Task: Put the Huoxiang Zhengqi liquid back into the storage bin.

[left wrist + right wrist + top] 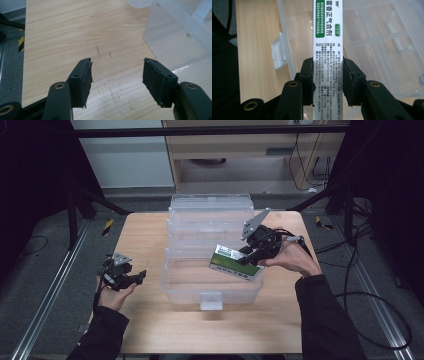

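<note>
Pale wood-grain table (150, 320) carries a clear plastic storage box (210, 245), lid thrown back. My right gripper (327, 75) clamps a flat, glossy white-and-green carton (327, 37) just over the box's open front compartment; I judge it still needs lowering and releasing. My left gripper (116, 75) waits beside the box, jaws wide, holding nothing.

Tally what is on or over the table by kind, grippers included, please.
Clear plastic storage box, lid open: 1
Green-and-white medicine carton, held over the box: 1
Handheld grippers: 2, the left gripper and the right gripper
Total: 4
</note>
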The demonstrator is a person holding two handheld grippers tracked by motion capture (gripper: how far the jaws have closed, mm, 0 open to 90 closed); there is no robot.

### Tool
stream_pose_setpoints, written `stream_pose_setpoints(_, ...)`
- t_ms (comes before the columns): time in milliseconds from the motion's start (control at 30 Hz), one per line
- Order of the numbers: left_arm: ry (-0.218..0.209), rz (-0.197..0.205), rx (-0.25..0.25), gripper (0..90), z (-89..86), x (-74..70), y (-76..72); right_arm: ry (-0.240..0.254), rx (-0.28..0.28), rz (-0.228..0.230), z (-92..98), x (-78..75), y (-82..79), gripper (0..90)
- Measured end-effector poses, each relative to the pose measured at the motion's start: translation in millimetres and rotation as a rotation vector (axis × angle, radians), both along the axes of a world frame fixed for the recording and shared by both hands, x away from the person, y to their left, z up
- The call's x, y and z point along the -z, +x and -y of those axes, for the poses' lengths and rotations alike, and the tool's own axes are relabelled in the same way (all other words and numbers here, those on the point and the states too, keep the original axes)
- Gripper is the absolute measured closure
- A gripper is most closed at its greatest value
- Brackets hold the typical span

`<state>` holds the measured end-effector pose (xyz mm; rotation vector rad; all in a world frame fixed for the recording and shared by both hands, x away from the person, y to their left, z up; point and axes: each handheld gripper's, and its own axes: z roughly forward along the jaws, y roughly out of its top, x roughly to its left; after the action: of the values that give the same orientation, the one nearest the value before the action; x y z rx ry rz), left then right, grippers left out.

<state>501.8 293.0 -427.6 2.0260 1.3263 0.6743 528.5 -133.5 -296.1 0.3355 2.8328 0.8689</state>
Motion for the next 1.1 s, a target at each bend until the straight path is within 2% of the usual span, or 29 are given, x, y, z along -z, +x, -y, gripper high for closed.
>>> stream_pose_setpoints(233, -0.004, 0.001, 0.0, 39.6, -0.8, -0.5, -0.1, -0.037, -0.062, -0.006, -3.4, 6.9, 5.4, 64.7)
stream_pose_setpoints(433, -0.005, -0.001, -0.002, 39.6, -1.7, 0.0, 0.0, -0.069, -0.104, -0.033, -7.0, 12.2, 6.6, 64.6)
stream_pose_setpoints(600, -0.006, 0.002, -0.004, 39.6, -2.8, -0.5, 0.0, -0.095, -0.121, -0.03, -9.5, 17.9, 8.3, 64.6)
stream_pose_setpoints(833, -0.005, 0.002, -0.003, 39.7, -2.8, -0.4, 0.0, -0.112, -0.131, -0.053, -11.1, 26.6, 10.0, 64.6)
stream_pose_setpoints(1100, -0.004, 0.001, -0.003, 39.7, -2.6, -0.3, 0.0, -0.141, -0.158, -0.047, -12.5, 32.2, 9.7, 64.5)
